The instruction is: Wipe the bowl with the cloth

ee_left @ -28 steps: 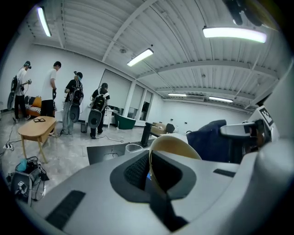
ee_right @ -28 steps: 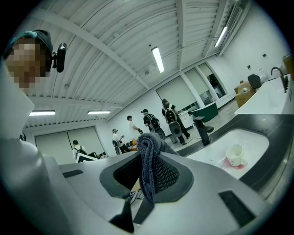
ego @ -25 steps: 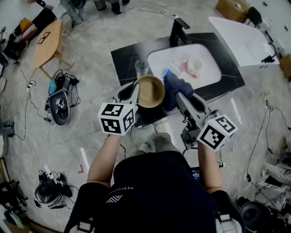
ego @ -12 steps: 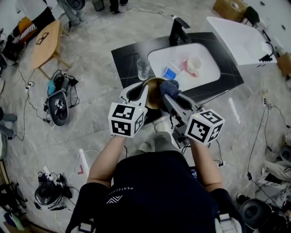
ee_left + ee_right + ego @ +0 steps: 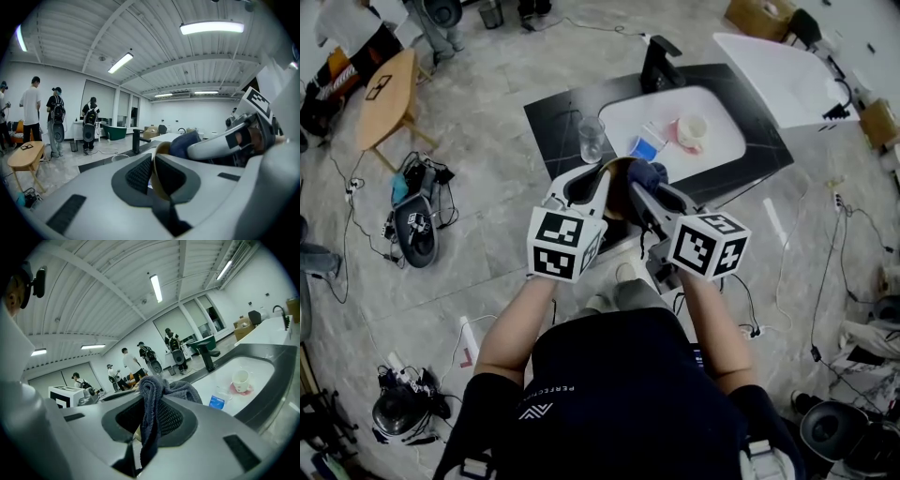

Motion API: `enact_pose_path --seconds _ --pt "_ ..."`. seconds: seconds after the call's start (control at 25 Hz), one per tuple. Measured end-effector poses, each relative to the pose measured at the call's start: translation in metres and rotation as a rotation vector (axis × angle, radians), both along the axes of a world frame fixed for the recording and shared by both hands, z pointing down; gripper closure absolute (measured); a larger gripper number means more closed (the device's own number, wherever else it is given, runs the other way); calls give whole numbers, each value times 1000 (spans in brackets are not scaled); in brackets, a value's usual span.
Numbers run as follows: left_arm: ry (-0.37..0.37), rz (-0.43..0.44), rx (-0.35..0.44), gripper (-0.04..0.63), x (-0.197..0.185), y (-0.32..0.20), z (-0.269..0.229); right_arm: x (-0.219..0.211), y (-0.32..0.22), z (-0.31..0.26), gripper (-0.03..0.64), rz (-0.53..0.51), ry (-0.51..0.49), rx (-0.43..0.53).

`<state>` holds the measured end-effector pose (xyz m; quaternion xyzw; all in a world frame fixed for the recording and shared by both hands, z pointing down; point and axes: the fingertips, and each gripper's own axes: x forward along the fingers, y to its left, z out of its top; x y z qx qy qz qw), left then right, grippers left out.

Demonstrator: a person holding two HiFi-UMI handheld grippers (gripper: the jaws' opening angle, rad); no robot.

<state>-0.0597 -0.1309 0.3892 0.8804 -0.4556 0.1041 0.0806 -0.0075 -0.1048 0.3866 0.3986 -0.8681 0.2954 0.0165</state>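
Bowl [image 5: 158,157], tan, was pinched by its rim in the left gripper's [image 5: 584,190] jaws, above the counter's [image 5: 551,120] near edge. Dark blue cloth [image 5: 153,397] was clamped in the right gripper [image 5: 645,192], immediately right of the bowl, apparently meeting its rim. Beyond lay a white sink [image 5: 717,142], then grey floor [image 5: 487,234].

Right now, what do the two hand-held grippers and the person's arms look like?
The left hand-held gripper and the right hand-held gripper both have smooth, light grey, rounded shells with black textured pads inside. Each carries a white marker cube printed with black squares. The person wears a dark navy short-sleeved shirt, so the forearms are uncovered.
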Motion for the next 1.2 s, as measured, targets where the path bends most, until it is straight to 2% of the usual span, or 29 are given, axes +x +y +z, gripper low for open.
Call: enact_pose_path --seconds 0.4,0.6,0.88,1.2 --pt "4 13 24 566 17 -29 -19 10 -40 -3 534 -12 7 -75" --pt "30 24 43 561 23 -42 -32 8 -56 -11 534 -23 46 -50" --pt "10 39 57 561 38 -49 -37 17 -67 -15 534 -29 75 -38" --pt "-14 48 82 561 52 -52 -41 20 -71 -17 535 -75 158 -1"
